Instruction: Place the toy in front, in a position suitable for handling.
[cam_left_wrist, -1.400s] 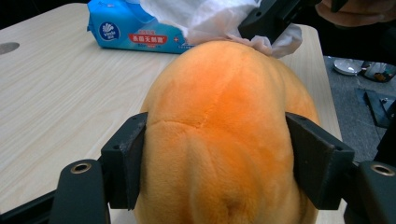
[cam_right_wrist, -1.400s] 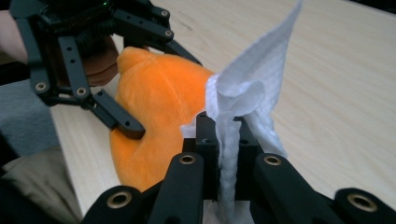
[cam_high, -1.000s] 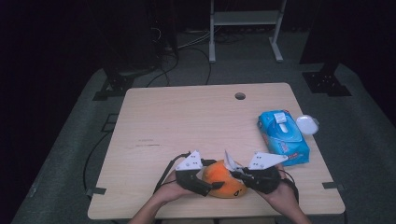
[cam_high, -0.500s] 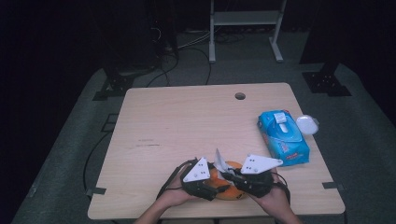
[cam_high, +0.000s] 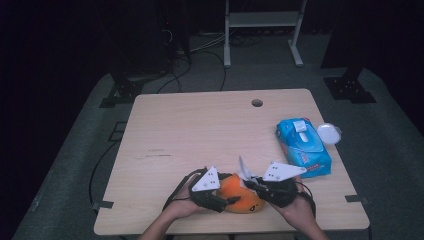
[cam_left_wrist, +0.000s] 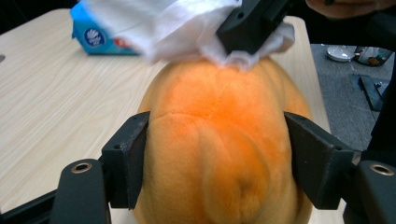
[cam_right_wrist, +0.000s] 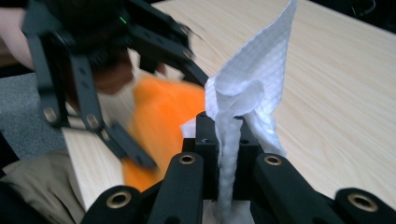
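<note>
At the near edge of the table (cam_high: 200, 125), the orange plush toy (cam_high: 240, 192) is lying btwn the two grippers, w/ the person's hands coming in from below. The left gripper (cam_left_wrist: 217, 154) is clamping the toy across its width: one black jaw is pressing into each flank, the orange body bulging out fwd and above the pads. The jaws are standing fairly wide, since the toy is filling the whole gap.

The right gripper (cam_right_wrist: 229, 140) is pinching a white wipe (cam_right_wrist: 252, 88) btwn jaws drawn nearly together; the sheet is running up thru the narrow gap and fanning out above the tips, one corner pointing up. In the left gripper view the wipe (cam_left_wrist: 187, 28) is lying against the far top of the toy, w/ the right gripper's black tip directly over it, touching. In the high view the wipe's corner is sticking up just above the toy, btwn the two grey plates.

Well apart, toward the right edge of the table, a blue wipes pack (cam_high: 302, 147) is lying flat; a white lid (cam_high: 329, 133) is sitting just beside its far right corner.
</note>
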